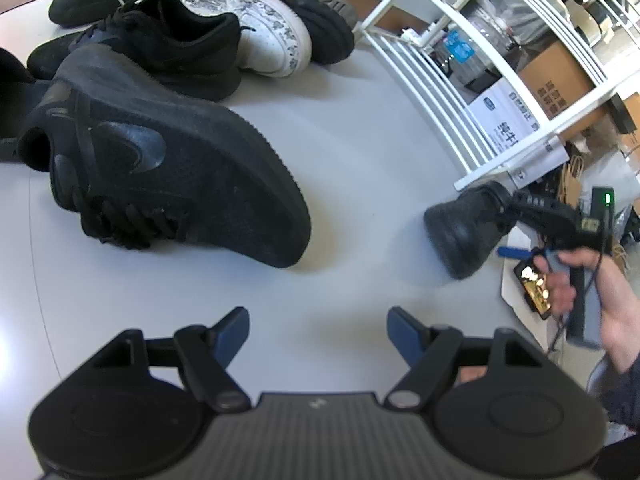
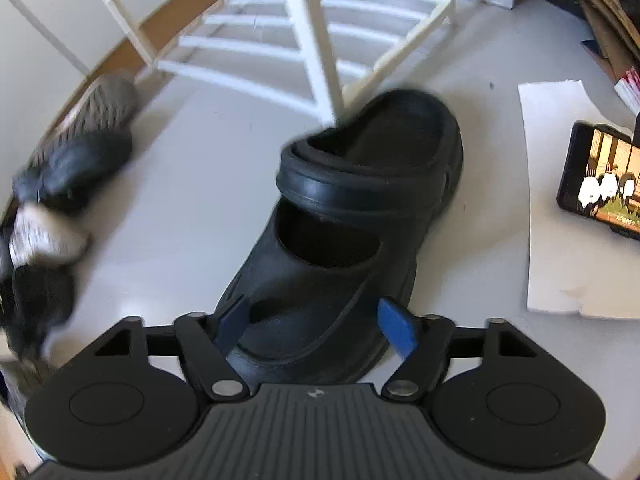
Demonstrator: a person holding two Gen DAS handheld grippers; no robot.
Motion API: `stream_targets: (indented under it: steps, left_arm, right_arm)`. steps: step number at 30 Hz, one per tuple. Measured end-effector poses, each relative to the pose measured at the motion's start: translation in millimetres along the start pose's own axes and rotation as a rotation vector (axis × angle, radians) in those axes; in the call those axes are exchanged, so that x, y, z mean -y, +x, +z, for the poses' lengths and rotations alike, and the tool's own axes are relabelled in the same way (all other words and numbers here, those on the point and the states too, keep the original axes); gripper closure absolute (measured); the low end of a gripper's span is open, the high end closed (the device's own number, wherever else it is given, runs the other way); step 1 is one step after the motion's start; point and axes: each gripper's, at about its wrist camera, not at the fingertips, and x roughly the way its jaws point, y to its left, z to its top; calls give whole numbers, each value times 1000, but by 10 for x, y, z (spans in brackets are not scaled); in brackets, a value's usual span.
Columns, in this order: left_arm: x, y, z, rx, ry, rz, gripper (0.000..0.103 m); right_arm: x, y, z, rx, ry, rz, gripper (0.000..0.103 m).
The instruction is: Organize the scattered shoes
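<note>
A black clog (image 2: 352, 216) has its toe between the fingers of my right gripper (image 2: 316, 324), whose blue pads lie against both sides of it. Its heel touches a leg of the white shoe rack (image 2: 312, 40). In the left wrist view the same clog (image 1: 464, 232) hangs tilted by the rack's foot (image 1: 480, 180), with a hand (image 1: 568, 280) behind it. My left gripper (image 1: 318, 332) stands open over bare floor with nothing between its fingers. A large black sneaker (image 1: 160, 168) lies on its side just ahead of it.
Behind the sneaker is a pile: another black sneaker (image 1: 180, 48), a white patterned sneaker (image 1: 260, 28), a dark chunky shoe (image 1: 320, 20). A phone (image 2: 600, 184) lies on a white sheet (image 2: 560, 264) at the right. Cardboard boxes (image 1: 560, 80) stand behind the rack.
</note>
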Motion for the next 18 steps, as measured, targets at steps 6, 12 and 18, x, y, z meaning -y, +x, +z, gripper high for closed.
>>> stream_targets:
  steps: [6,12,18]
  left_arm:
    - [-4,18,-11,-8,0,-1,25]
    - [-11,20,-27,-14,2,-3,25]
    - [-21,43,-14,-19,-1,-2,25]
  right_arm:
    - [-41,224,129,7,15,-72,3]
    - [-38,383,200,32,45,-104,0]
    - [153,293,90,5,146,-50,6]
